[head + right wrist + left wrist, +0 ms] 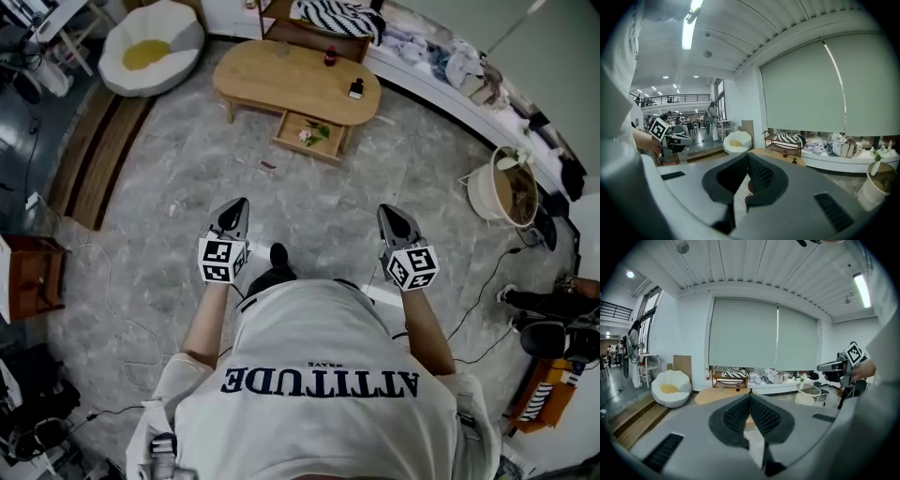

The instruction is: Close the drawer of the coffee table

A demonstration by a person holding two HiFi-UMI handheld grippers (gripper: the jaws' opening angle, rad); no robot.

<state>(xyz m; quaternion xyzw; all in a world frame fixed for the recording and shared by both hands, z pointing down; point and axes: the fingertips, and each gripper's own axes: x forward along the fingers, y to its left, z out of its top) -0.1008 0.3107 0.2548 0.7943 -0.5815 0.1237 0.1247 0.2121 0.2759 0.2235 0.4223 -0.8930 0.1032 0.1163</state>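
Jaws of the left gripper [239, 205] and right gripper [385, 211] are pressed together on nothing, side by side and well apart from the coffee table [281, 80]. Its drawer [309, 134] stands pulled out toward the person. The gap probably needs closing first; then a shut tip set mid-front and pushed straight in should keep the drawer from skewing.

Open drawer [309, 136] juts from coffee table [281, 84]; basket [480, 192] off to right
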